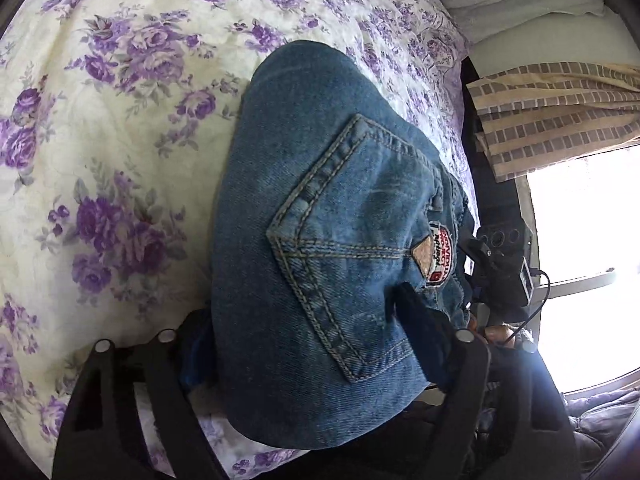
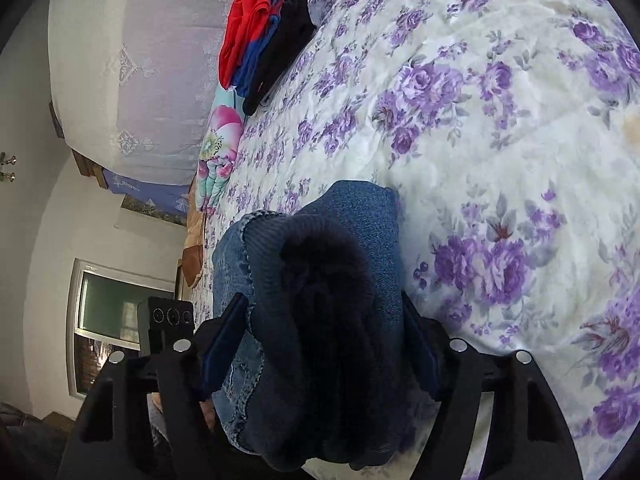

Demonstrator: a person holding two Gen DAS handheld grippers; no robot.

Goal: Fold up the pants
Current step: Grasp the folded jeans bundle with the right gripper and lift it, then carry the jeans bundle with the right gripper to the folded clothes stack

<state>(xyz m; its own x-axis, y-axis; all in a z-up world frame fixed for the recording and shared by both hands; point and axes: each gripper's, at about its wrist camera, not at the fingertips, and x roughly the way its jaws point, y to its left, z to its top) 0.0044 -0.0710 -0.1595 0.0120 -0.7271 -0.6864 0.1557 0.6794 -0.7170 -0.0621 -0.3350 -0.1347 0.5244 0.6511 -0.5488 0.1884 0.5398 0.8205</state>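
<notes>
Lying on a bedspread (image 1: 120,128) with purple flowers, the folded jeans (image 1: 320,240) fill the middle of both views, a thick bundle with a back pocket (image 1: 344,248) and a red and white label (image 1: 442,256) facing up in the left wrist view. The left gripper (image 1: 304,344) has its two fingers on both sides of the near end of the bundle; the right finger (image 1: 424,340) lies against the denim, but the left one is mostly hidden behind the cloth, so I cannot tell if the pads really press. In the right wrist view the right gripper (image 2: 320,348) stands around the other end of the jeans (image 2: 320,300), where the dark inner lining shows; both blue pads (image 2: 220,344) touch the cloth at its sides, the jaws fairly wide, filled by the bundle. The lower edge of the jeans is cut off by the frame in both views. Far away on the bed lies a stack of red, blue and black clothes (image 2: 264,40). A bright window (image 1: 580,248) is overexposed, and nothing outside can be seen.
</notes>
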